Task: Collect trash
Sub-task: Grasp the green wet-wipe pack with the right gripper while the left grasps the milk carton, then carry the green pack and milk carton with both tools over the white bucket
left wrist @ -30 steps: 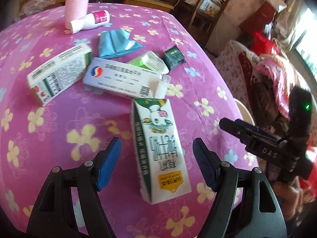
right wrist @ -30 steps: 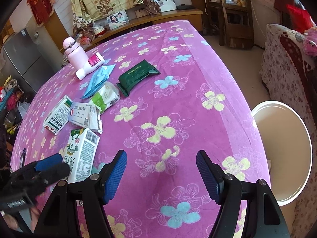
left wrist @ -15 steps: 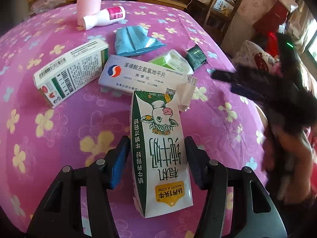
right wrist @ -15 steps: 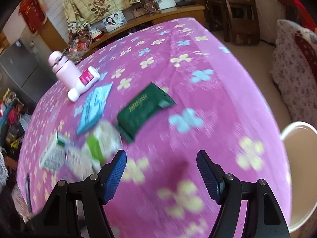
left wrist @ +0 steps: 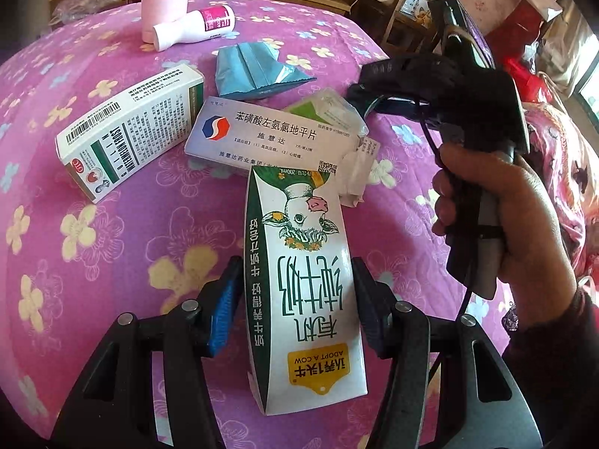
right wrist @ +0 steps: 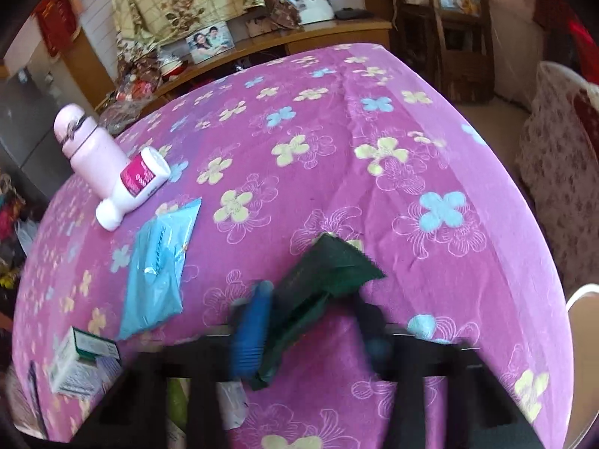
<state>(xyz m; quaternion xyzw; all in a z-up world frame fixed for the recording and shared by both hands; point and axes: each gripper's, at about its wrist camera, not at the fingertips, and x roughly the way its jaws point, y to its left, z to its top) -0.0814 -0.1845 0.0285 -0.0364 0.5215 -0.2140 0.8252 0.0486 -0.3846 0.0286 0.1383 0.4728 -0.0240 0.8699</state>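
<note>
My left gripper (left wrist: 297,299) is shut on a white and green milk carton (left wrist: 303,284) that lies on the purple flowered tablecloth (left wrist: 112,247). Its blue pads press both long sides. Beyond it lie a white medicine box (left wrist: 277,134), a green-striped box (left wrist: 131,127), a green packet (left wrist: 322,108) and a blue wrapper (left wrist: 254,71). My right gripper (right wrist: 310,321) has its fingers around a dark green packet (right wrist: 318,292) on the cloth; the view is blurred. The right gripper also shows in the left wrist view (left wrist: 441,86), held by a hand.
A pink bottle (right wrist: 88,146) stands at the far side with a white bottle (right wrist: 133,187) lying against it. A blue wrapper (right wrist: 157,269) and a box (right wrist: 80,364) lie to the left. A white bin rim (right wrist: 580,299) shows beyond the right table edge. Shelves and a sofa surround the table.
My left gripper closed onto the milk carton. My right gripper swept left and forward across the table to the dark green packet and narrowed around it.
</note>
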